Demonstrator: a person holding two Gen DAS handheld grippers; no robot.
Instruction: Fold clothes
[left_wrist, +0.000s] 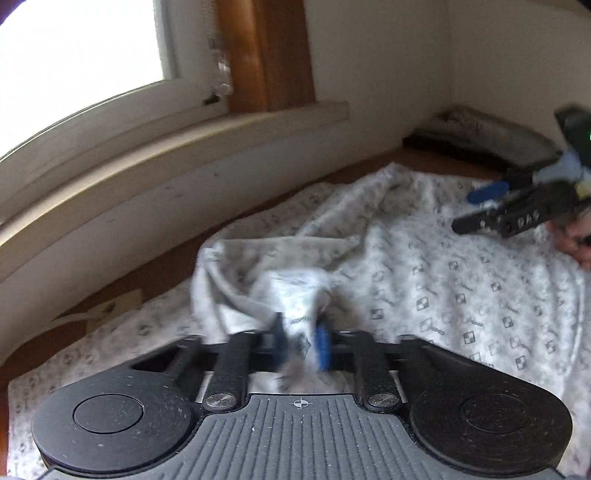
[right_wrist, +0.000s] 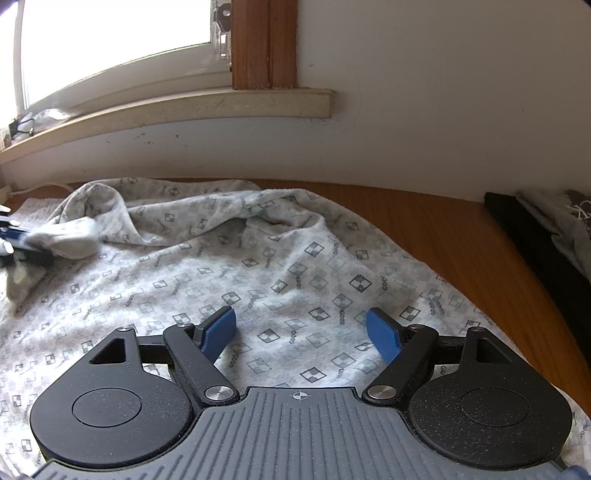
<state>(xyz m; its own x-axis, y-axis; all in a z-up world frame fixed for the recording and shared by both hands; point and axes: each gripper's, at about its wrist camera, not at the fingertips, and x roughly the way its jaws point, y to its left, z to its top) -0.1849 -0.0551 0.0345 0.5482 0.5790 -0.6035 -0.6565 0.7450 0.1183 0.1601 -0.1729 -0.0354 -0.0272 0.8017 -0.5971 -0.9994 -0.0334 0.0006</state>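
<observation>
Lying rumpled, white checker-print garment (right_wrist: 295, 266), sleeve bunched

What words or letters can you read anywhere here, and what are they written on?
"GOOD" – printed again and again beside little checkered squares on the white patterned garment.
"DAS" – raised letters on the black arm of the right tool, seen from the left wrist view; blurry, so only probably.
Large letters on the grey folded cloth at the far right – cut off, not readable.
No other text is visible.
</observation>
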